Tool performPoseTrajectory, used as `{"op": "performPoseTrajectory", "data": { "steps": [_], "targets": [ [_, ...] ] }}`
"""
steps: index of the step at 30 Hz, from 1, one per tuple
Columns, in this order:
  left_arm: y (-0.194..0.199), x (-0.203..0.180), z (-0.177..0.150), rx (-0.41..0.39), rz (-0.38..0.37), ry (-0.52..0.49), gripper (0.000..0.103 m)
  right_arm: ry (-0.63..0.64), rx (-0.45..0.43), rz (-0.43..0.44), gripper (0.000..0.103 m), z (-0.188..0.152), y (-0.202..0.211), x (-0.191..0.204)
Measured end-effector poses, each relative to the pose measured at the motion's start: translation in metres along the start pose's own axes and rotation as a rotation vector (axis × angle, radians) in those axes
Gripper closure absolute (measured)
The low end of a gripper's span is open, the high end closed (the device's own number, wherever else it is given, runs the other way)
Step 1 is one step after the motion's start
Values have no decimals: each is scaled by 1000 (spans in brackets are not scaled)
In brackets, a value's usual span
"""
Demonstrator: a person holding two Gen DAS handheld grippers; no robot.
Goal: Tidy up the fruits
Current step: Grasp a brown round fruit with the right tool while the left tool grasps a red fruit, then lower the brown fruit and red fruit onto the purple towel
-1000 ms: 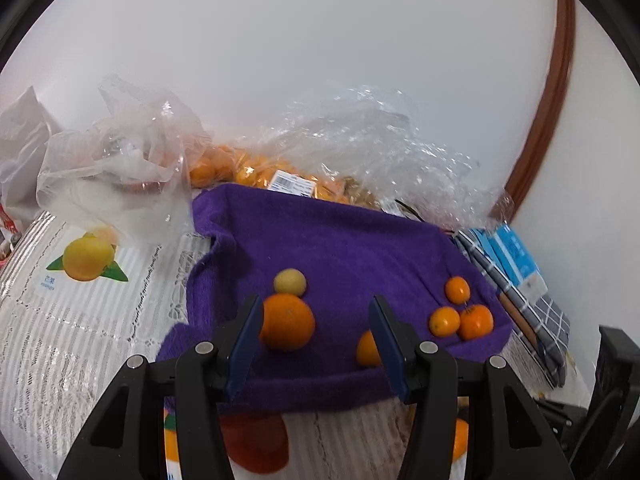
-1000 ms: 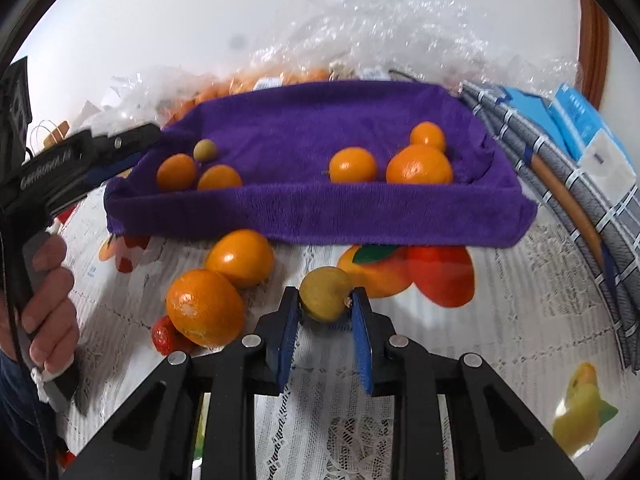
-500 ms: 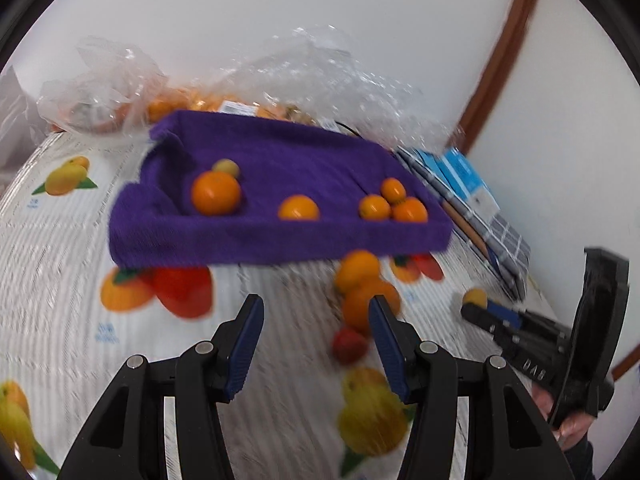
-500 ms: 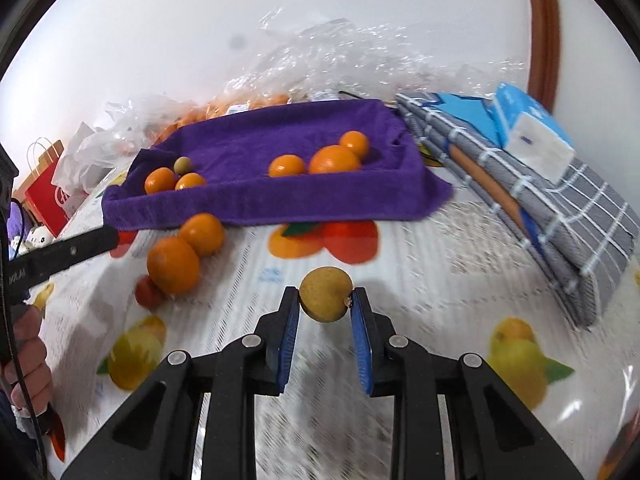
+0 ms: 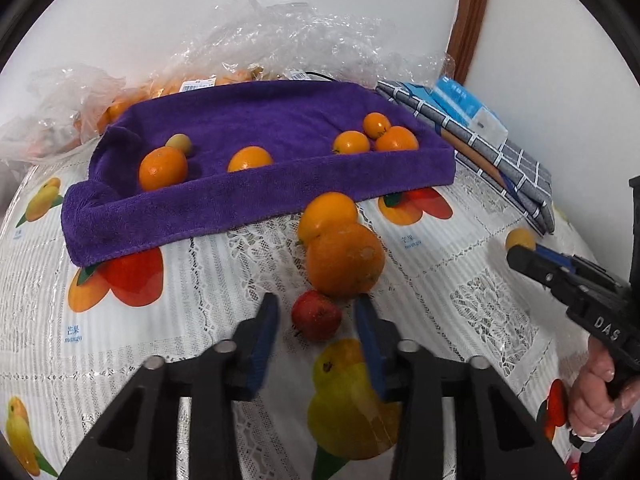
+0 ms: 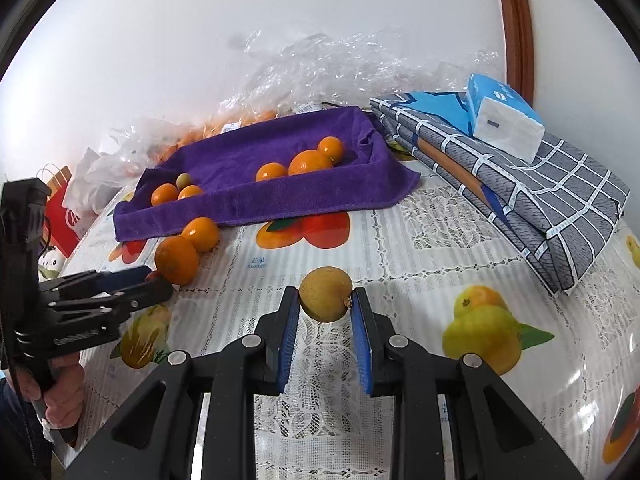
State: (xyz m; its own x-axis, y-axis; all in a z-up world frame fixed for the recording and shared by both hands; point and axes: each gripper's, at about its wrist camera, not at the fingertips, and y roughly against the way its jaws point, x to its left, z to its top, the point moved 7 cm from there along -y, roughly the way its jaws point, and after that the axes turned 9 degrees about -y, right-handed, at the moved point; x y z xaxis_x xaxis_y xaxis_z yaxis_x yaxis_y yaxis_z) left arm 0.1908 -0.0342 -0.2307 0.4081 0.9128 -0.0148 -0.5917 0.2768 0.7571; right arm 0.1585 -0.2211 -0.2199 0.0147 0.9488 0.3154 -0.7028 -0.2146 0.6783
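Note:
My left gripper [image 5: 316, 316] is open, its blue pads on either side of a small red fruit [image 5: 316, 319] on the tablecloth. Two oranges [image 5: 344, 258] lie just beyond it. My right gripper [image 6: 326, 300] is shut on a small yellow-brown fruit [image 6: 326, 294], held a little above the table; it also shows in the left wrist view [image 5: 519, 239]. A purple towel [image 5: 256, 196] folded like a tray holds several oranges and a small yellow fruit [image 5: 179, 143]. The towel also shows in the right wrist view [image 6: 272, 200].
A folded grey checked cloth [image 6: 520, 184] with a blue tissue pack [image 6: 502, 118] lies right of the towel. Clear plastic bags of oranges [image 5: 248, 40] pile against the wall behind. A red paper bag [image 6: 60, 212] stands at the far left. The tablecloth [image 6: 420, 248] has printed fruit.
My left gripper pulled back from the towel and dropped to the red fruit on the tablecloth. My right gripper carried the yellow-brown fruit back and to the right, away from the oranges.

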Motion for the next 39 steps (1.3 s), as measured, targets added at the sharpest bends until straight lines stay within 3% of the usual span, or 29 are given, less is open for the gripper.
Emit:
{"op": "performPoseTrajectory", "data": {
  "steps": [6, 14, 24, 29, 35, 39],
  "targets": [
    [4, 3, 0, -23, -46, 30, 78, -28, -3, 14, 77, 1, 1, -4],
    [24, 31, -1, -157, -153, 207, 78, -37, -29, 20, 77, 3, 6, -4],
    [32, 32, 1, -206, -145, 211, 78, -46, -37, 18, 77, 4, 7, -5],
    [39, 44, 2, -244, -155, 264, 78, -20, -38, 8, 77, 8, 8, -1],
    [61, 59, 10, -316, -127, 295, 78, -8, -70, 50, 77, 38, 17, 13],
    [71, 74, 25, -305, -67, 286, 78, 40, -86, 42, 77, 63, 13, 29]
  ]
}}
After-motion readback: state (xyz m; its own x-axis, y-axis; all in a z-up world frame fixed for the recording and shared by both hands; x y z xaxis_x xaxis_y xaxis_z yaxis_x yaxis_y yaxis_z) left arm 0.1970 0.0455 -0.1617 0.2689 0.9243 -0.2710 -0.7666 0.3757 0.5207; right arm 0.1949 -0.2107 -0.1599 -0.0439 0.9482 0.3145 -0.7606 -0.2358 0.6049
